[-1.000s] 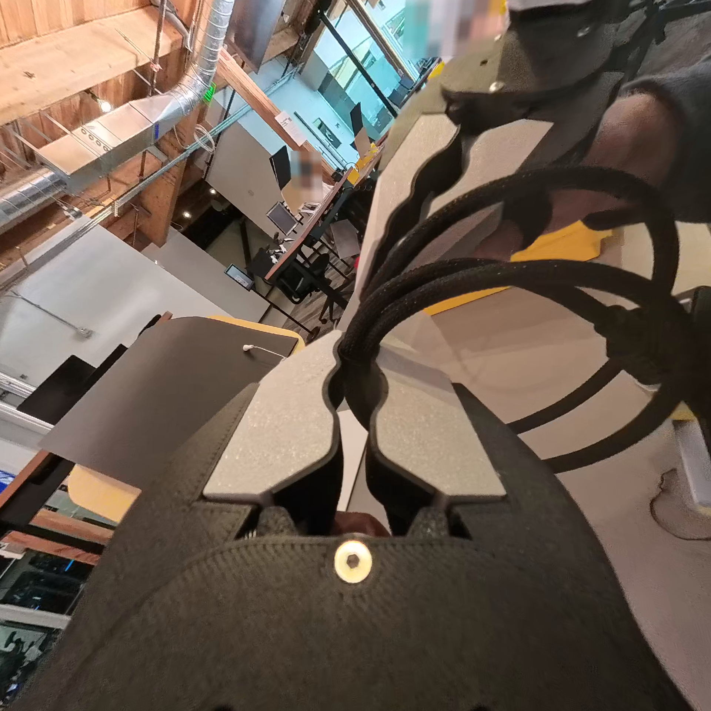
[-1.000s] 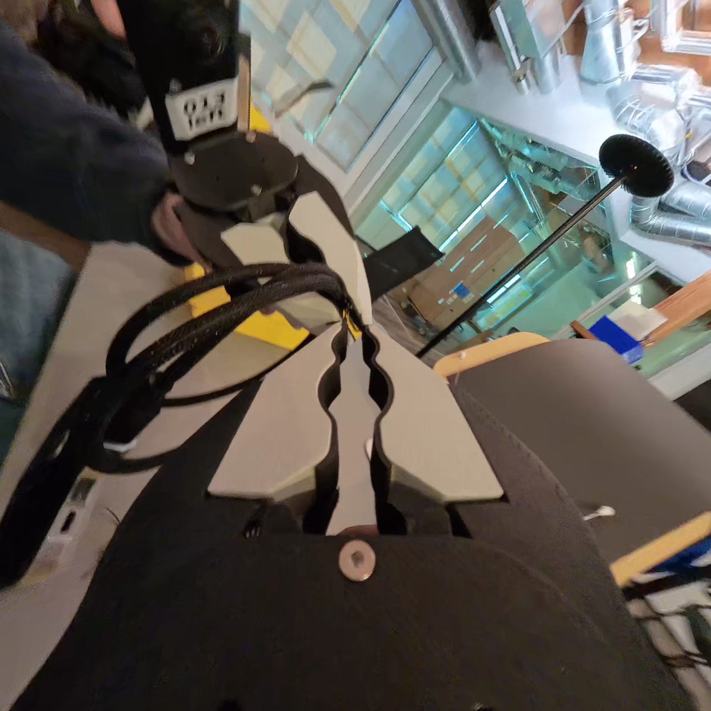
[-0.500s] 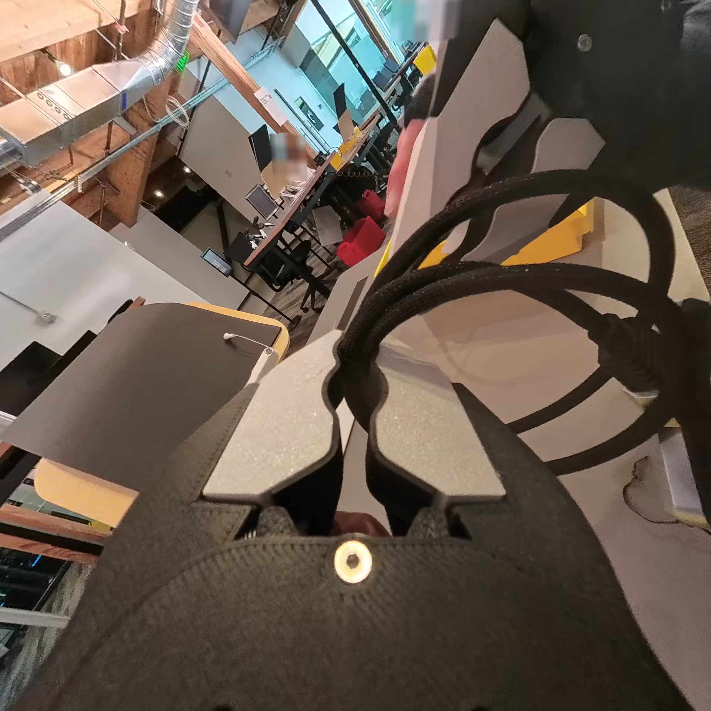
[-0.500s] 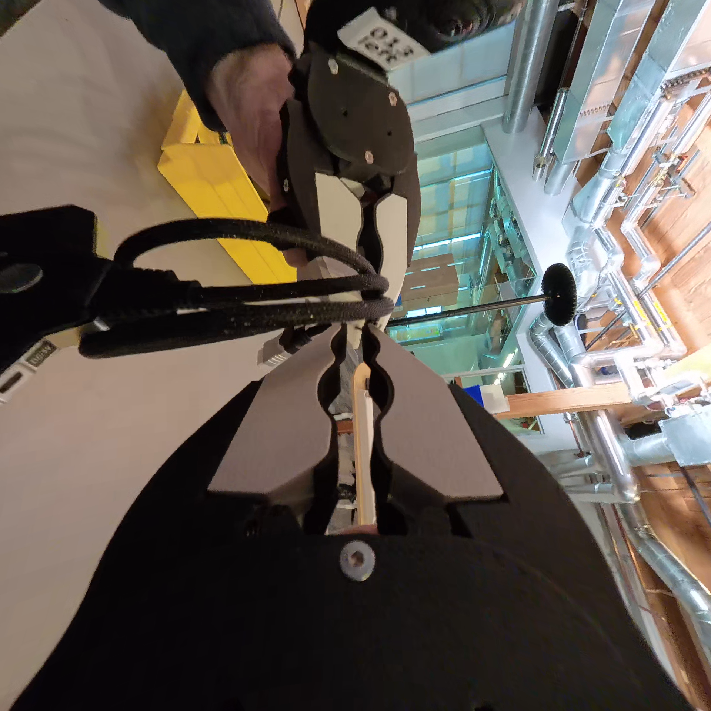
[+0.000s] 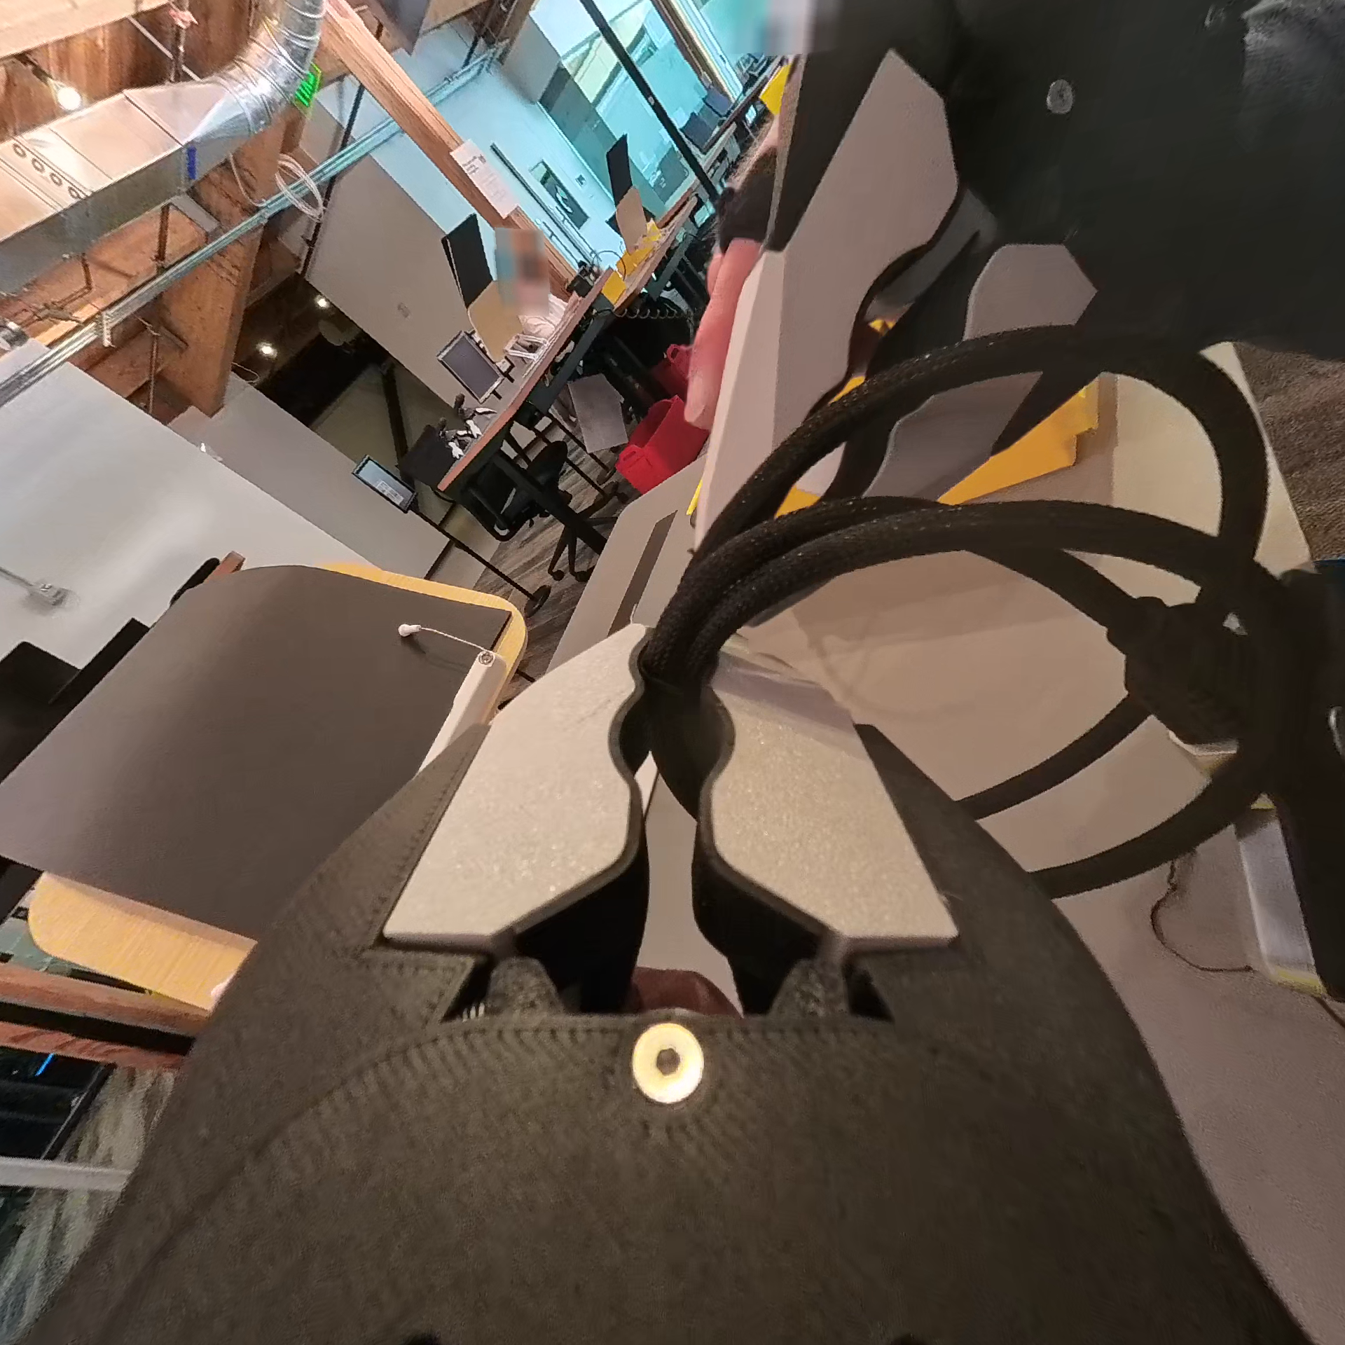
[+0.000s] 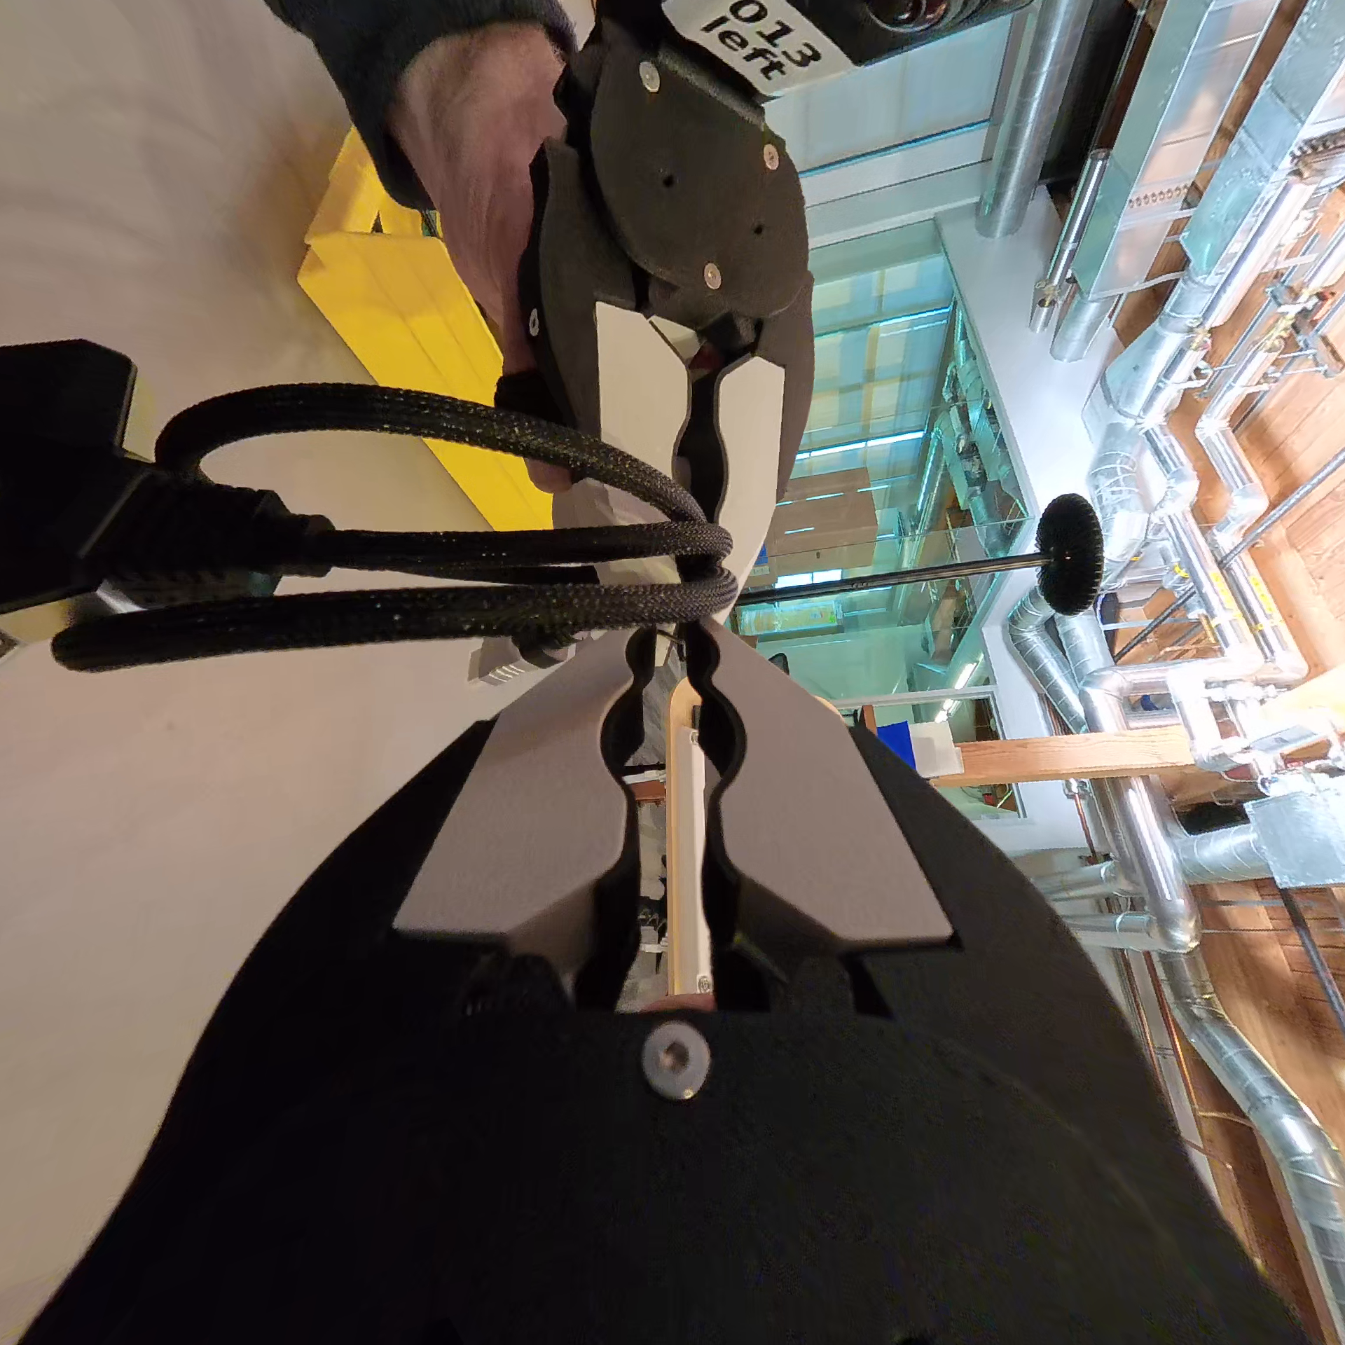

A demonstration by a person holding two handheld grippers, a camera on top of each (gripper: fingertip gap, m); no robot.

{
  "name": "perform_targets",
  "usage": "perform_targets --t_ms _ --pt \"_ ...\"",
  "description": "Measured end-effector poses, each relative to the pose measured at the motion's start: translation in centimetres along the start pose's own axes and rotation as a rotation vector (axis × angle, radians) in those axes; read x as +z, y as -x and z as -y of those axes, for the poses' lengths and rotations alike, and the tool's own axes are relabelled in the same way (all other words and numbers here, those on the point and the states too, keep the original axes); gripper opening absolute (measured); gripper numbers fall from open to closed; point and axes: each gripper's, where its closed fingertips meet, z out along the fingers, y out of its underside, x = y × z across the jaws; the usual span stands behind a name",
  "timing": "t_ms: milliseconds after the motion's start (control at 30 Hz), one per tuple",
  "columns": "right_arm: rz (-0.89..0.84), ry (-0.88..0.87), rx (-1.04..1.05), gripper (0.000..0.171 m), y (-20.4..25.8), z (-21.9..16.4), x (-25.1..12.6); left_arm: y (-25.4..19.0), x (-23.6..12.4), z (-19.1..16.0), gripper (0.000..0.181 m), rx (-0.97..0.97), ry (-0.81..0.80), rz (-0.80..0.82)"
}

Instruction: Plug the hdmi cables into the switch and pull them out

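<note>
Gripping now: the left claw (image 5: 677,691) is clamped on the black braided hdmi cable (image 5: 946,524), pinching it in the notch near its fingertips.
Right claw: the right claw (image 6: 671,640) has its fingers drawn close with a slim gap. The cable's bends lie right at its tips, and I cannot tell whether it pinches anything.
Loose end: a silver-tipped free plug (image 6: 502,664) hangs just beside the right claw's tips, unplugged.
Seated end: the moulded plug (image 5: 1179,677) looks pushed into the black switch (image 5: 1310,764), which sits on the pale bench (image 5: 1092,1092).
Handling: the cable is probably light and springy. It holds its loops, so it will likely push back and twist the plug off line, and the braid gives decent friction.
Where to hold: take the rigid plug body, not the cord. Pulling on the braid strains the joint and may drag the light switch along.
Beyond: a yellow bin (image 6: 407,306) lies on the bench behind the cables.
</note>
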Motion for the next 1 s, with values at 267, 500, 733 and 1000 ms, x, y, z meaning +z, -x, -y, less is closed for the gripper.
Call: perform_targets --t_ms 267,500,733,1000 --pt "0.031 0.033 -0.038 0.000 0.5 -0.6 0.3 -0.4 -0.1 -0.3 0.007 0.026 0.017 -0.034" --pt "0.061 0.007 0.071 0.000 0.2 -0.4 -0.1 -0.5 0.0 -0.4 0.007 0.044 0.026 -0.037" --pt "0.036 -0.041 0.143 0.000 -0.6 -0.2 -0.7 -0.5 0.0 -0.4 0.007 0.045 0.026 -0.036" --pt "0.120 -0.005 -0.007 0.012 1.3 -0.6 -0.4 -0.9 0.1 -0.6 0.007 0.012 0.034 -0.073"
